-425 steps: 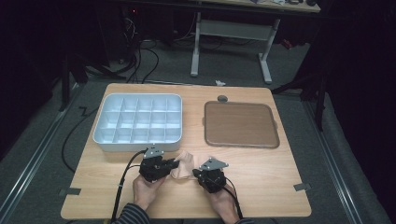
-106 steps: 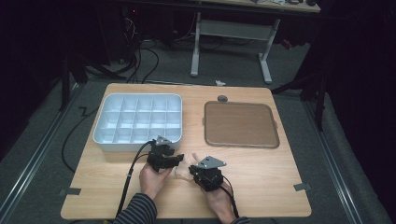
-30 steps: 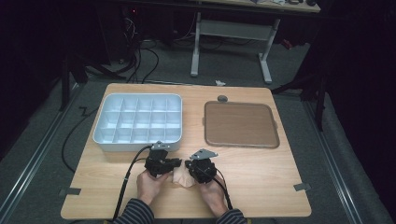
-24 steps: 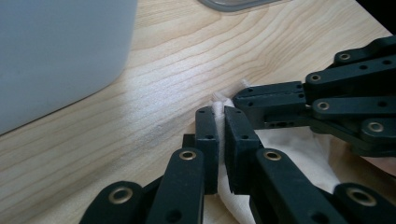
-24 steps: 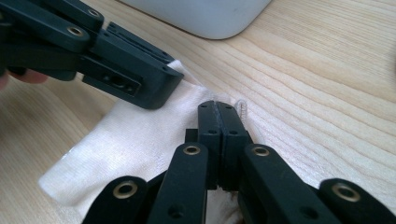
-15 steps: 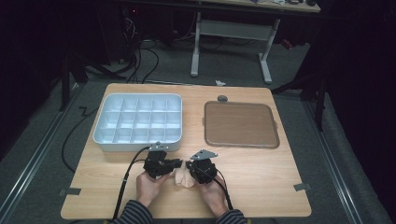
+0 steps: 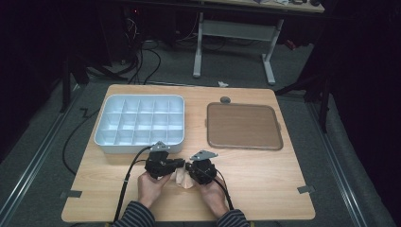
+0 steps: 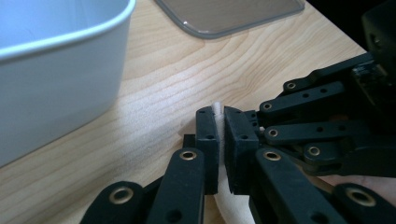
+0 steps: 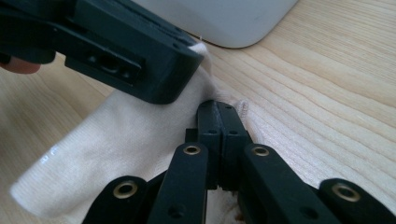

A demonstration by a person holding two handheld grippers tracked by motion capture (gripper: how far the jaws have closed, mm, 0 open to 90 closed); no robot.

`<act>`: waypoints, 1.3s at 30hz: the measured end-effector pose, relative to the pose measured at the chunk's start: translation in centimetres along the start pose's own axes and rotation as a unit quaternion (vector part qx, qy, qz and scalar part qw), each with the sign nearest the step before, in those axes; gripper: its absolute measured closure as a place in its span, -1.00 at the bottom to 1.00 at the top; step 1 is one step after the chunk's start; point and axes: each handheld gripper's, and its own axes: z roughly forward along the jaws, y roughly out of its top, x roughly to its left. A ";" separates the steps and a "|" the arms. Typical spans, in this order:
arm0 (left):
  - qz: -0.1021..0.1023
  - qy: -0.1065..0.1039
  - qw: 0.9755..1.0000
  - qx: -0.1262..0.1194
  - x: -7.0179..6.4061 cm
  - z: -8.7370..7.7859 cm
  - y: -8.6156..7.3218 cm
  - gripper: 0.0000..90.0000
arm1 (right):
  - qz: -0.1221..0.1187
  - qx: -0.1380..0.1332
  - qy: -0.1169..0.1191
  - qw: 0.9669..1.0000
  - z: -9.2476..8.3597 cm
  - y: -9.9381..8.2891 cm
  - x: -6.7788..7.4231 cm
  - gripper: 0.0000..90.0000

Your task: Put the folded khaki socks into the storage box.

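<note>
Cream cloth (image 7: 182, 178) bunched low on the wooden surface (image 7: 265, 189), pinched from both sides: left tool (image 7: 178, 164) clenched on one edge, right tool (image 7: 191, 169) clamped on another, tips nearly touching. Just beyond, white compartment tray (image 7: 140, 124) close behind the left tool. Farther right, brown flat lid (image 7: 243, 126), well apart. Small grey disc (image 7: 225, 100) past its far edge.

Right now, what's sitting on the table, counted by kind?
Compartment tray: 1
Brown lid: 1
Cream cloth: 1
Small grey round thing: 1
Hand-held gripper: 2, left hand-held gripper, right hand-held gripper
Total: 6
</note>
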 end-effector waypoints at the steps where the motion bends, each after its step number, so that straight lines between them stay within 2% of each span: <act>1: 0.001 -0.001 1.000 -0.002 0.0 0.0 0.0 0.90 | 0.000 0.001 0.002 1.000 0.0 0.0 -0.1 1.00; 5: -0.001 -0.002 1.000 -0.005 0.1 0.2 0.0 0.90 | 0.004 0.002 0.006 1.000 0.3 0.2 -0.3 1.00; 9: -0.006 -0.007 1.000 -0.009 0.6 0.2 0.1 0.91 | -0.003 0.009 0.003 1.000 0.6 0.7 -0.1 1.00; 11: -0.004 -0.003 1.000 -0.012 0.8 0.2 0.1 0.91 | -0.010 0.016 0.002 1.000 0.8 1.0 0.0 1.00; 18: -0.005 0.004 1.000 -0.008 0.9 0.1 0.1 0.91 | 0.001 0.012 0.013 1.000 1.1 1.1 -0.3 0.99; 21: -0.019 0.008 1.000 -0.003 1.4 0.0 0.2 0.91 | 0.012 0.014 0.016 1.000 0.6 1.3 -0.5 0.75; 23: -0.026 0.012 1.000 -0.004 1.4 -0.2 0.3 0.91 | 0.012 0.010 0.016 1.000 0.0 1.4 -0.5 0.67; 25: -0.024 0.016 1.000 -0.001 1.4 -0.3 0.2 0.91 | 0.004 -0.004 0.007 1.000 -0.9 1.4 -0.4 0.63; 28: -0.023 0.022 1.000 0.000 1.2 -0.3 0.2 0.91 | 0.007 -0.027 0.001 1.000 -2.1 1.2 -0.3 0.53; 29: -0.025 0.022 0.999 -0.001 1.2 -0.3 0.2 0.91 | 0.004 -0.032 -0.009 0.999 -2.5 1.0 -0.3 0.49; 32: -0.024 0.024 0.999 -0.005 1.0 -0.5 0.2 0.91 | 0.023 -0.039 -0.017 0.999 -3.0 0.3 -0.7 0.41; 35: -0.019 0.030 0.999 -0.005 0.7 -0.5 0.2 0.91 | 0.038 -0.031 -0.019 0.999 -3.0 -0.4 -1.1 0.36; 39: -0.020 0.033 0.999 -0.009 0.6 -0.5 0.2 0.91 | 0.049 -0.022 -0.016 0.998 -2.8 -1.1 -1.0 0.41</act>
